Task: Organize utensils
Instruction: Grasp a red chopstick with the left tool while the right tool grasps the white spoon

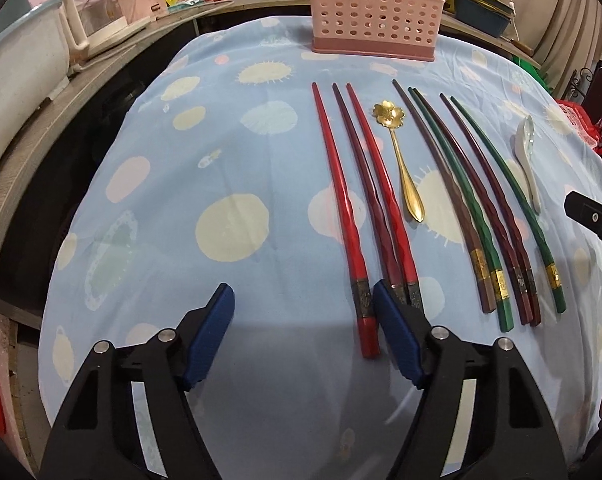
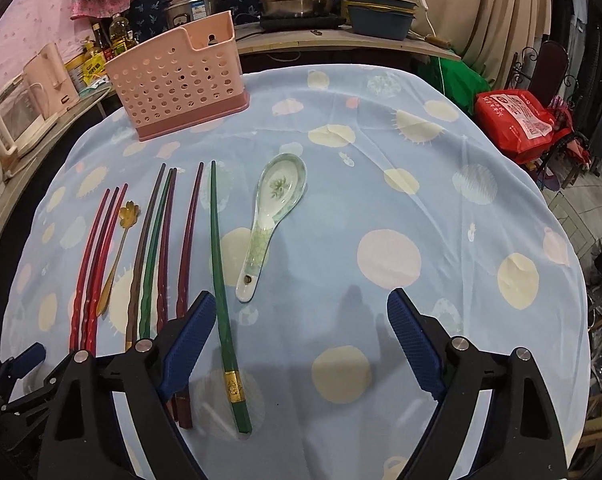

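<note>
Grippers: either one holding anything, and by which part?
Nothing held. Left gripper and right gripper are both open above the cloth, chopsticks untouched.

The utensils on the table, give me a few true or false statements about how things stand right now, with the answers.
1. The pink basket already holds chopsticks. False: no chopsticks show in it; they all lie on the tablecloth.
2. The gold spoon lies between chopsticks on both sides. True.
3. The ceramic spoon lies bowl up, to the right of the green chopstick. True.
4. The right gripper is shut on the green chopstick. False: it is open and holds nothing.
5. The left gripper is open, near the thick ends of the red chopsticks. True.
</note>
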### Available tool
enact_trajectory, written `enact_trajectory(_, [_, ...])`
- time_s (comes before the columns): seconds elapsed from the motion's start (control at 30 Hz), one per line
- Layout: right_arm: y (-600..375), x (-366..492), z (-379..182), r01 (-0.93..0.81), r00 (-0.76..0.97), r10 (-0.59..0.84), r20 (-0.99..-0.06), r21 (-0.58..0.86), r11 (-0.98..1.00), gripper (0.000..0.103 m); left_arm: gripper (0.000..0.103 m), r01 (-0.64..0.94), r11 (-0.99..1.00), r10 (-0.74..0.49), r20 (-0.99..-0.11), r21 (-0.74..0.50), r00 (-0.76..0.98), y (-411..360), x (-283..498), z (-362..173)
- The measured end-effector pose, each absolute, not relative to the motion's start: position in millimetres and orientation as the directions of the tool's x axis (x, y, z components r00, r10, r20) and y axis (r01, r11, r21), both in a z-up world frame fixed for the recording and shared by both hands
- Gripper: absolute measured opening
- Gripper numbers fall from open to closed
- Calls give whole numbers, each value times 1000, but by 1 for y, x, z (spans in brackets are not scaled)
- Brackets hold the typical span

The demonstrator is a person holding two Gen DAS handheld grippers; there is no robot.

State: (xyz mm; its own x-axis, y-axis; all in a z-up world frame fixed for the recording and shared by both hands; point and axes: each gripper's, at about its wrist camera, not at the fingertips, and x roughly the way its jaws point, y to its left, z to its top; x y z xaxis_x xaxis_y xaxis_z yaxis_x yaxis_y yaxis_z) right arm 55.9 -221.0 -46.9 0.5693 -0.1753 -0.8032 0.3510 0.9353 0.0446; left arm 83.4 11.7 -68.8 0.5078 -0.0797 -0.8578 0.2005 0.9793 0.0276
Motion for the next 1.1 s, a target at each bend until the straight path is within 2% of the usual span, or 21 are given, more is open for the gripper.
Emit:
enact_trajectory(0.1, [-221,55,-48,353,567,-171,-806,50,934,83,58,219,976,-99,-856,17,508,9,81,-68])
enact_trajectory(0.2, [-222,55,-49,352,564,-170,-808,49,935,80,43,243,970,-130,-855,-5,502,8,78,-67])
enact_trajectory(0.3, [-223,55,-50,354,561,-169,-811,50,934,76,27,243,970,-152,-855,-32,496,11,79,-65])
enact_trajectory(0.37, [-224,57,-51,354,560,-167,-812,53,934,70,8,241,969,-170,-857,-56,487,15,82,-64])
enact_trajectory(0.53, [-225,70,-57,346,554,-132,-822,83,935,58,7,237,968,-189,-859,-82,476,18,85,-65])
enact_trajectory(0.7, [-222,88,-62,334,553,-98,-828,112,936,55,7,238,967,-195,-858,-89,475,19,86,-66])
enact_trajectory(0.87, [-225,101,-70,344,543,-73,-837,142,928,43,7,241,967,-191,-857,-80,480,18,87,-66])
enact_trajectory(1.0, [-222,102,-72,339,550,-100,-829,112,934,41,7,242,967,-191,-855,-80,482,17,87,-66])
enact_trajectory(1.1, [-220,99,-73,326,553,-111,-826,92,941,35,7,239,968,-189,-855,-78,483,17,87,-67])
